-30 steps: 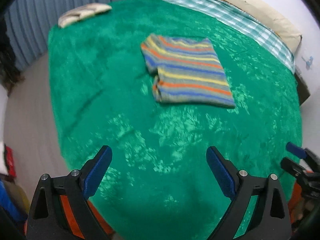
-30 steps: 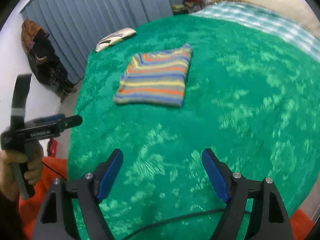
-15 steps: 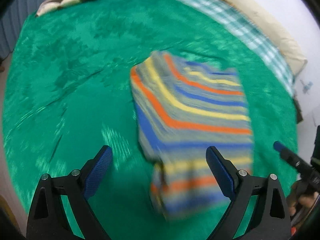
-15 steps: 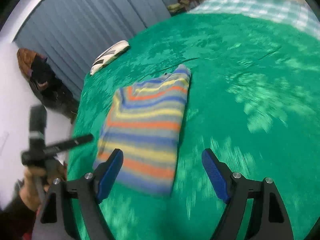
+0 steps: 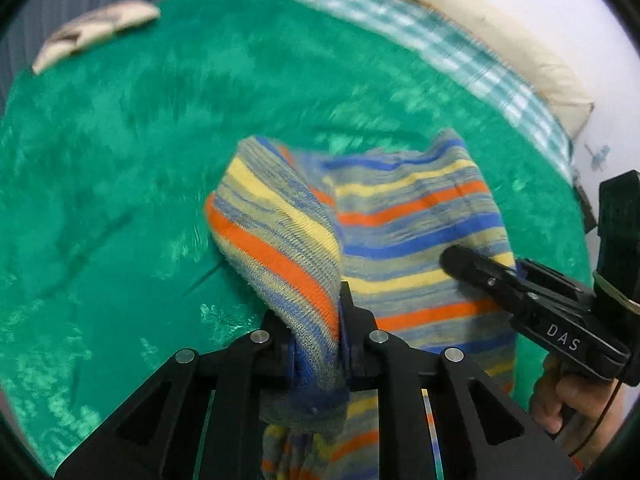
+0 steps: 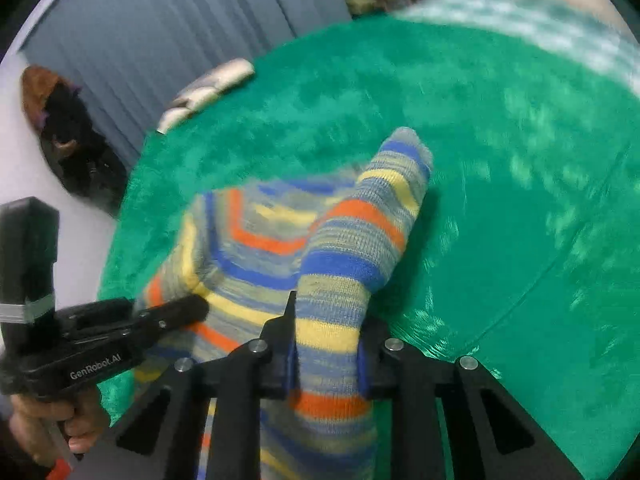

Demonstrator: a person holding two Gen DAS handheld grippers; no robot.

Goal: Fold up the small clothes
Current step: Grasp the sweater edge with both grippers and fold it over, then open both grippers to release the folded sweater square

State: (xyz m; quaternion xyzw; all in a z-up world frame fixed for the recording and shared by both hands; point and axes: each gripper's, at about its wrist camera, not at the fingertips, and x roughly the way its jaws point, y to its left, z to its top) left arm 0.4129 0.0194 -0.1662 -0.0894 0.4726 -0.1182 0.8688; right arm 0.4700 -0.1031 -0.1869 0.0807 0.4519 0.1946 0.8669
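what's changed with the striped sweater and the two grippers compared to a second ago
Both grippers moved in and shut on the striped sweater: the left gripper and right gripper each pinch a near part, lifting it. The green blanket and the folded cloth stayed put.

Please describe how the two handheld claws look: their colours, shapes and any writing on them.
Both are black, angular frames with silver rivets and blue finger pads. The left claw body reads "GenRobot.AI"; the right claw body reads "DAS". A bare hand grips each handle.
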